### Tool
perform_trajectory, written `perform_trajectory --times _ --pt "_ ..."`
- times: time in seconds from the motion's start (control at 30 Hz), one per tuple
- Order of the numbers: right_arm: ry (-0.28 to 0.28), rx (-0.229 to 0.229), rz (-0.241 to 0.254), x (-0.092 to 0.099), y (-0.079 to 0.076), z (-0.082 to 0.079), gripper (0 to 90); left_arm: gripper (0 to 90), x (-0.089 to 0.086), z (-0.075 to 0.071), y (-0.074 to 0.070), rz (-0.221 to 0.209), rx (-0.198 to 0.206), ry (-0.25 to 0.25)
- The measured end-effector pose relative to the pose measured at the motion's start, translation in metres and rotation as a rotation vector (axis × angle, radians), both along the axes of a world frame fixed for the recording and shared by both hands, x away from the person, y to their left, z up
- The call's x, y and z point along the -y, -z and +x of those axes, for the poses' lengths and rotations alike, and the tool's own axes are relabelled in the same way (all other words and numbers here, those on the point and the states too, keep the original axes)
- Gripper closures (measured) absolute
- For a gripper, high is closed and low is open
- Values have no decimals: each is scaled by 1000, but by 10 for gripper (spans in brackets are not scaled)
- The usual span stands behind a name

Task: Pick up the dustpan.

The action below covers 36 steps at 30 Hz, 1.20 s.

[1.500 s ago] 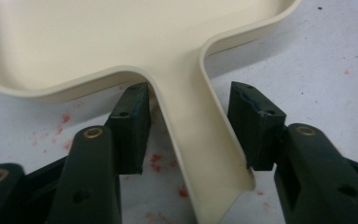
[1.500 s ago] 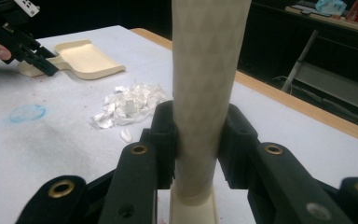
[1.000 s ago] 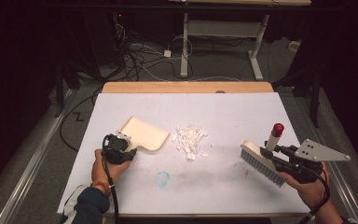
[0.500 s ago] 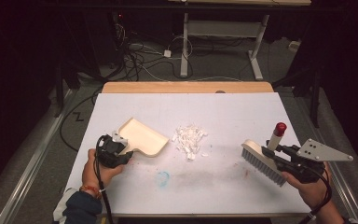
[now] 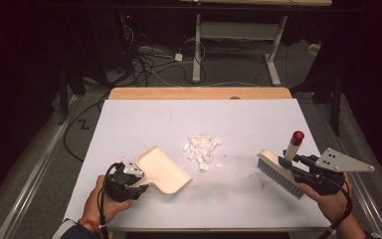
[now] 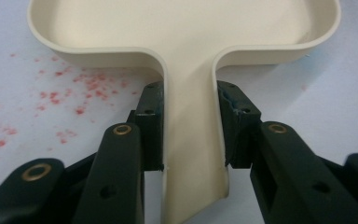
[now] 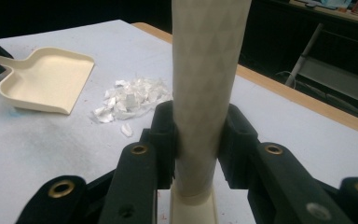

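Your left gripper [image 6: 189, 135] clamps a smooth, matt cream plastic dustpan [image 6: 186, 51]; ahead, the matt white table cover [image 6: 326, 88] carries red speckling.

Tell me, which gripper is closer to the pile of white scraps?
Left. The left gripper holds the dustpan just beside the scraps; the right gripper, holding the brush, sits farther off.

Left gripper [image 5: 129, 183] with the cream dustpan [image 5: 163, 171] clamped by its handle, drawn back toward 6 o'clock, dustpan mouth turned, now facing 4 o'clock, below the white scraps [image 5: 202, 148]
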State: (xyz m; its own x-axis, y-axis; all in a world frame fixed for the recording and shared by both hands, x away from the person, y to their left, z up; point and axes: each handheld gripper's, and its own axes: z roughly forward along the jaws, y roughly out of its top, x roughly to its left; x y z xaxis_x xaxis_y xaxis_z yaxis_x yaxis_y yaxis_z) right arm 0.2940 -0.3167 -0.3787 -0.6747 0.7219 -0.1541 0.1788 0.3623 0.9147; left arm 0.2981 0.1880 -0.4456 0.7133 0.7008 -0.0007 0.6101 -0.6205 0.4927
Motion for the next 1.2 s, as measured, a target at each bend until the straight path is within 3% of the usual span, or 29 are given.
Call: perform_trajectory --times 0.47,1.2 --pt "8 0 8 -1 2 4 710 637 9 1 3 -1 -8 30" --pt "25 0 46 0 2 11 711 636 11 4 8 -28 -26 31"
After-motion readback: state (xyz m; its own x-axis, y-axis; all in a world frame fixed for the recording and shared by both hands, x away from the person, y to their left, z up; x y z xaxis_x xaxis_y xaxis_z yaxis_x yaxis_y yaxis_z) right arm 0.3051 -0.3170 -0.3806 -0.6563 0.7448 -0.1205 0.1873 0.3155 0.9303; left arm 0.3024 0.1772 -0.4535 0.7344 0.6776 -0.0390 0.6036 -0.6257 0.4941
